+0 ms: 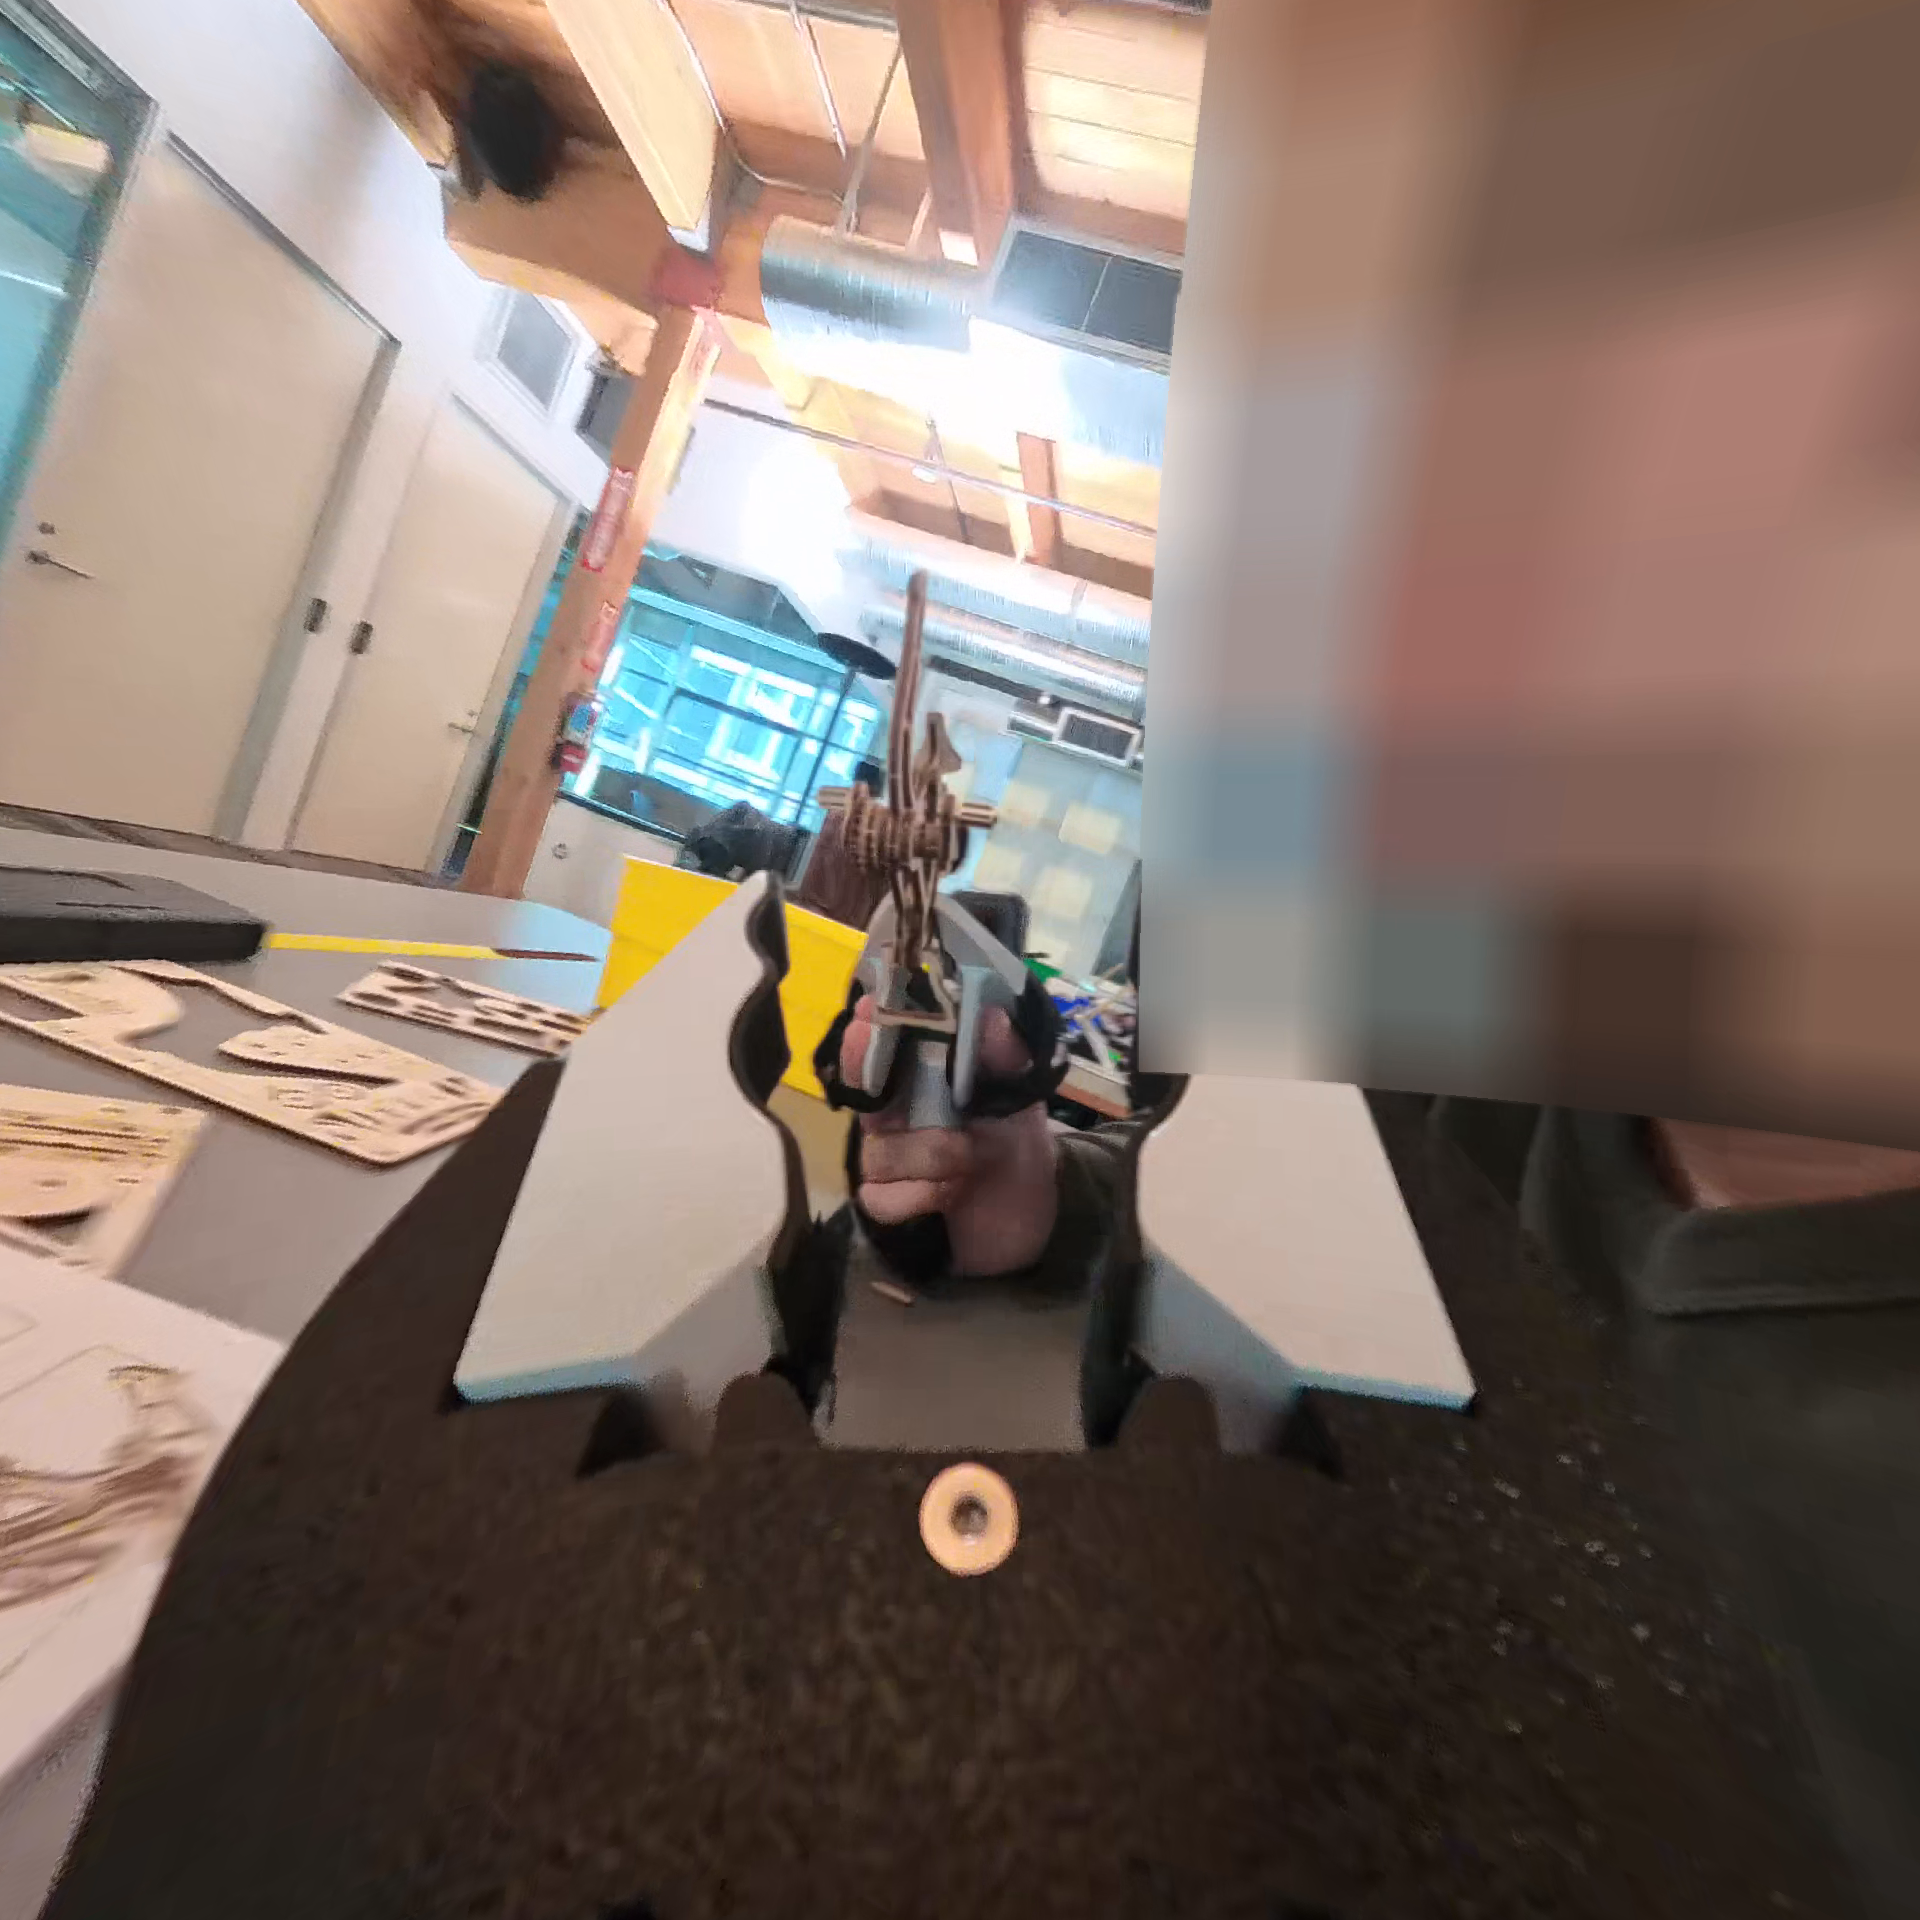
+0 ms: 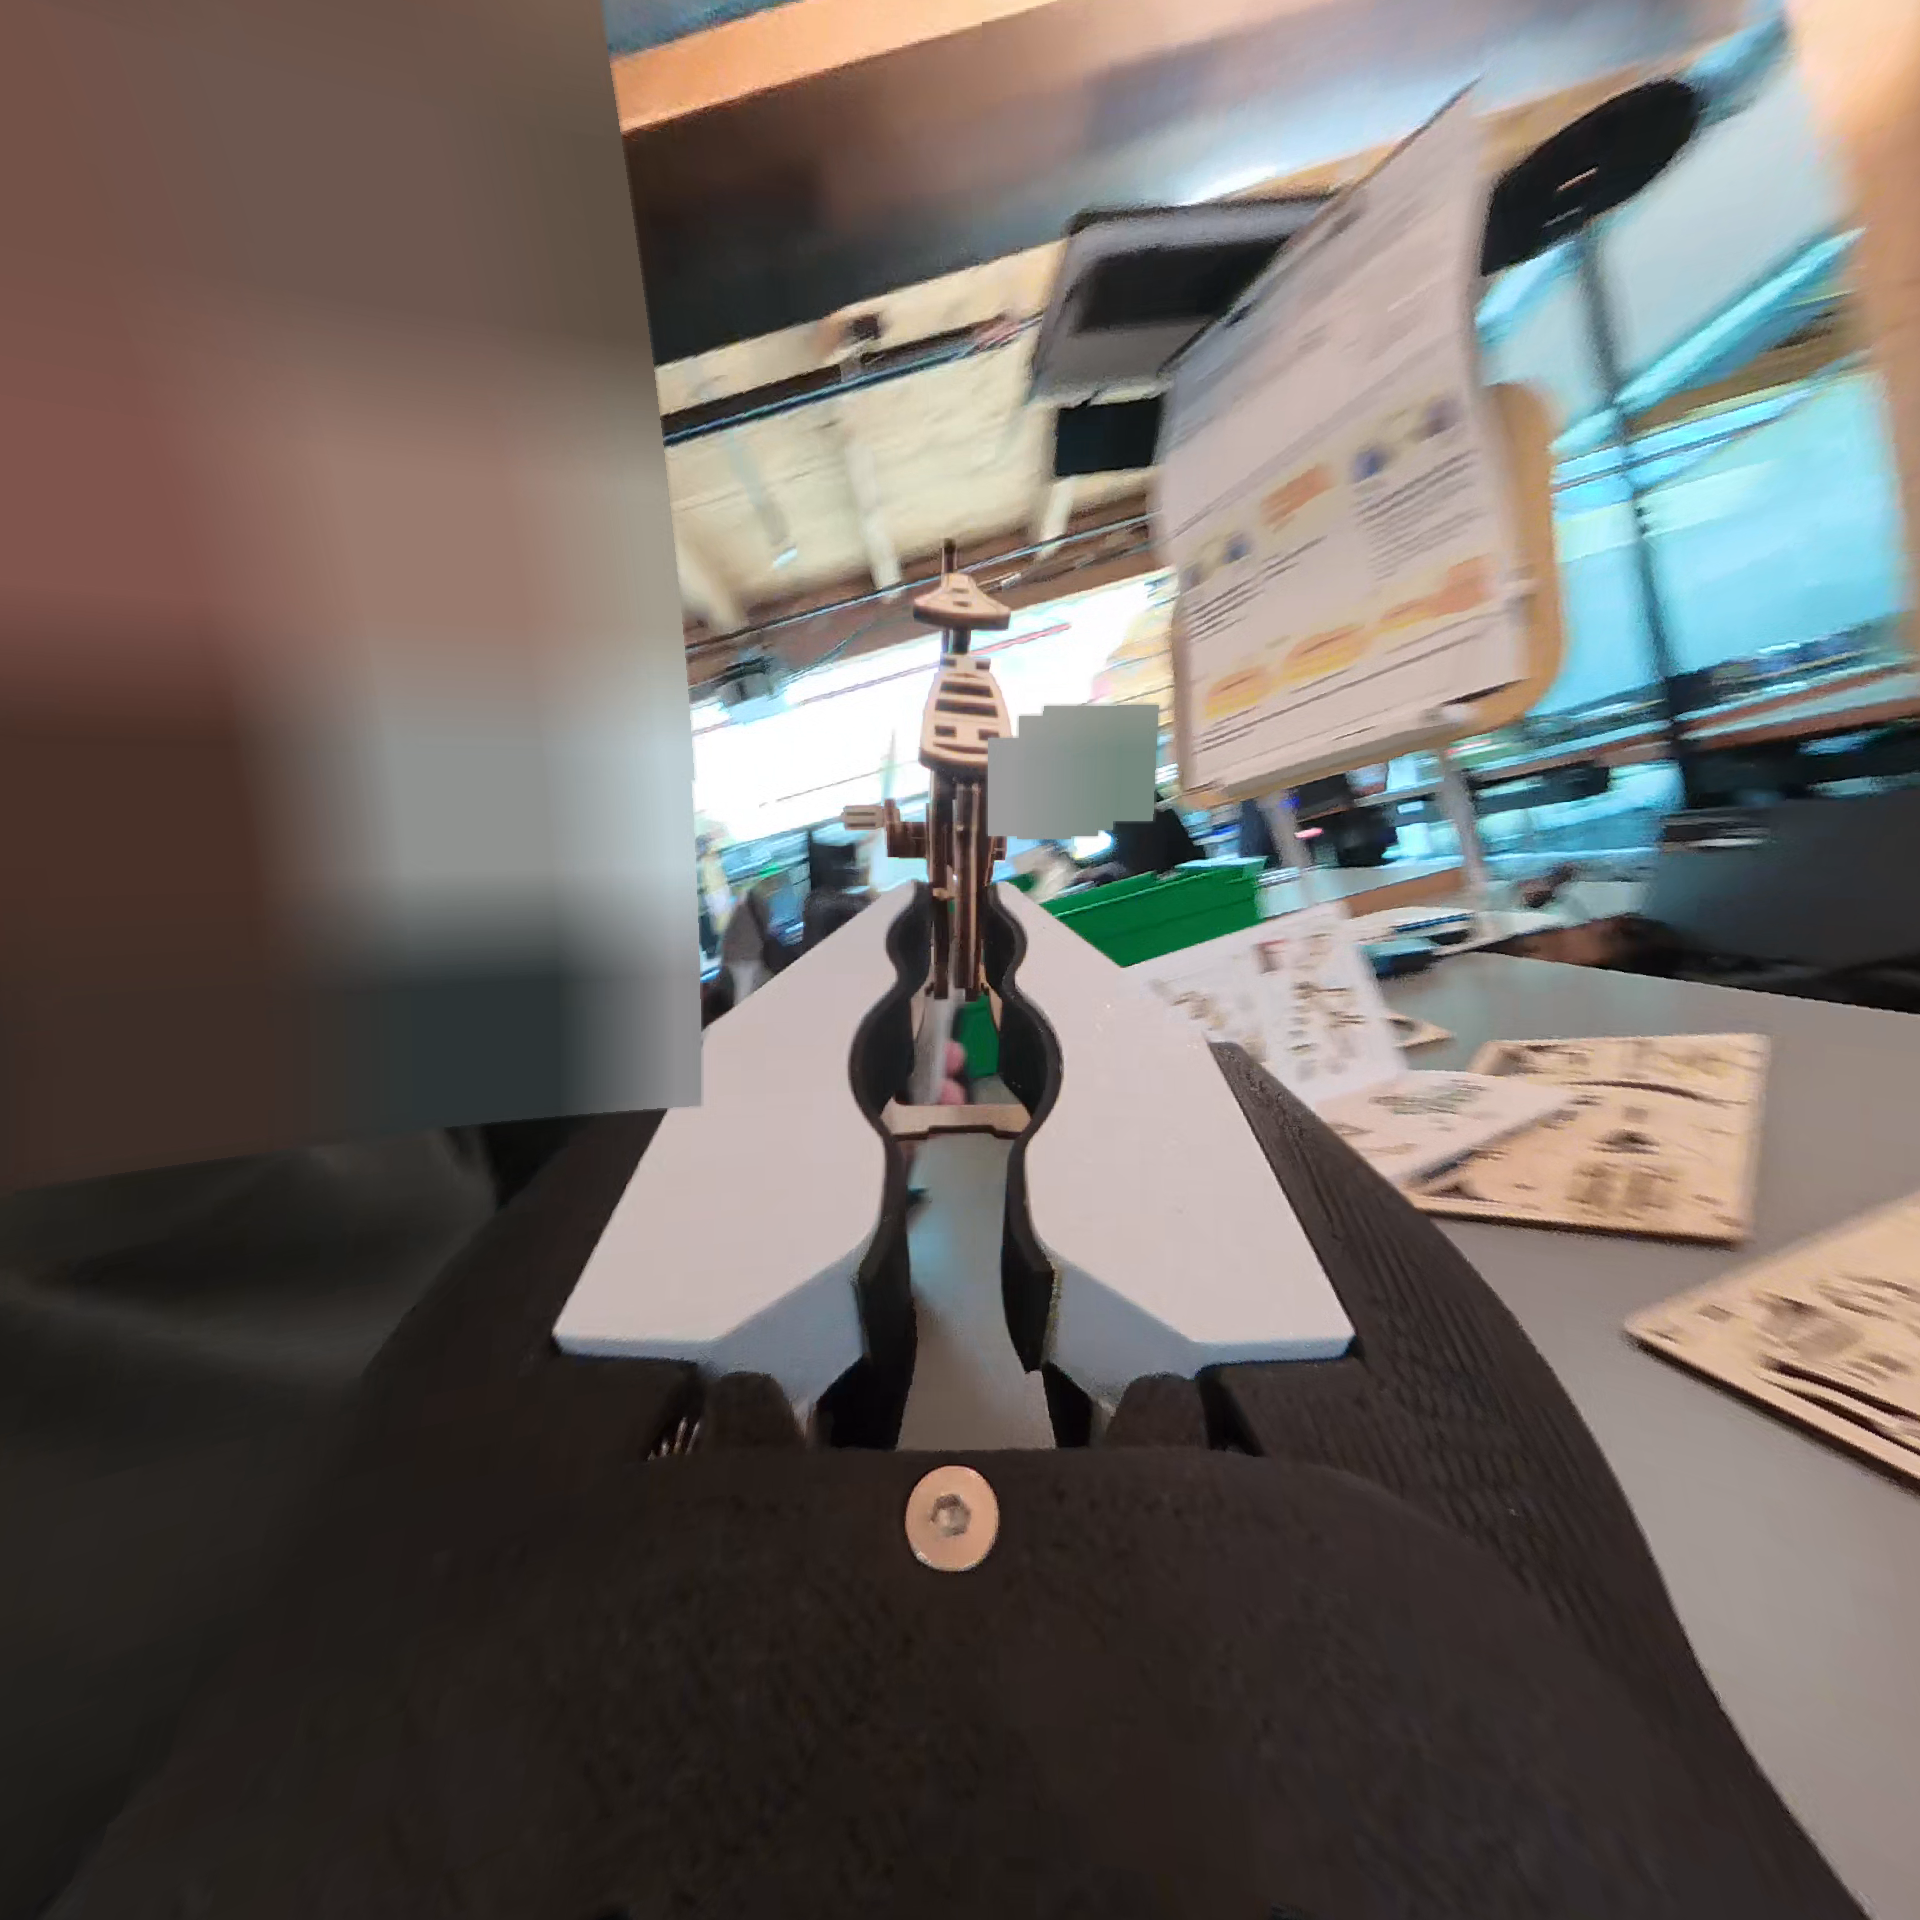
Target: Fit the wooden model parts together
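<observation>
The partly built wooden model (image 2: 961,717) stands upright in my right gripper (image 2: 961,904), which is shut on its lower end. A small flat wooden piece (image 2: 951,1122) sits crosswise between the fingers farther back. In the left wrist view the same model (image 1: 906,831) shows straight ahead, held up by the right gripper (image 1: 920,977) in a person's hand (image 1: 935,1195). My left gripper (image 1: 966,1039) is open and empty, facing the model from a distance. Its right fingertip is hidden behind a blurred patch.
Laser-cut wooden part sheets (image 1: 281,1060) lie on the grey table (image 1: 291,1216) to the left; more sheets (image 2: 1610,1132) and a leaflet (image 2: 1288,997) lie to the right. A yellow bin (image 1: 665,914), a green bin (image 2: 1164,904) and an instruction sheet on a stand (image 2: 1340,540) are beyond. Some 10 cm of space lies between my two pairs of fingers.
</observation>
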The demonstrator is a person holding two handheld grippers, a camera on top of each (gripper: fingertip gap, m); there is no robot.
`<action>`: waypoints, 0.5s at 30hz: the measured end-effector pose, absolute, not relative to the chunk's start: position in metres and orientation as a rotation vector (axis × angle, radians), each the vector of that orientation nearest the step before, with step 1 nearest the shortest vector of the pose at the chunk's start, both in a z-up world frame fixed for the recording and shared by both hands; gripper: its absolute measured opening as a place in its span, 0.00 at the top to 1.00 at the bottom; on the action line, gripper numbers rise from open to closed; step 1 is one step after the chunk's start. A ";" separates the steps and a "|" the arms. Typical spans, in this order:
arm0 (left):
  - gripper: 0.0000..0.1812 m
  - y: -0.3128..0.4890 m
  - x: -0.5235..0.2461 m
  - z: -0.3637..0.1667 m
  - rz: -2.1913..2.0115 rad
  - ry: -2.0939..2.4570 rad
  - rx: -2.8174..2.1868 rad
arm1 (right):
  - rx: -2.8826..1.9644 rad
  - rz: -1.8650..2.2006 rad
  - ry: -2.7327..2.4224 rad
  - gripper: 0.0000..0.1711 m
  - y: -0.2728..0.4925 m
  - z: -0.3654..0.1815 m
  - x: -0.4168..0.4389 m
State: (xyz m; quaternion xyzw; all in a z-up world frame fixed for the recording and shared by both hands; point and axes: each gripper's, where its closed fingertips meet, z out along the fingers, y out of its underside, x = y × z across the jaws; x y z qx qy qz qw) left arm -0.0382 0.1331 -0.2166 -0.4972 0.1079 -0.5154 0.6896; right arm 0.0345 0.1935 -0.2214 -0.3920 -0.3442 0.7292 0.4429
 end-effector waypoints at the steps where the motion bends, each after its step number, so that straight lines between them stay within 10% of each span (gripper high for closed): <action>1: 0.70 0.134 -0.045 -0.217 -1.095 0.253 -1.120 | -0.984 1.777 -0.829 0.96 0.199 -0.221 0.036; 15: 0.98 0.124 -0.011 -0.278 -0.146 0.951 -1.200 | -1.084 1.685 -0.766 0.96 0.222 -0.231 0.032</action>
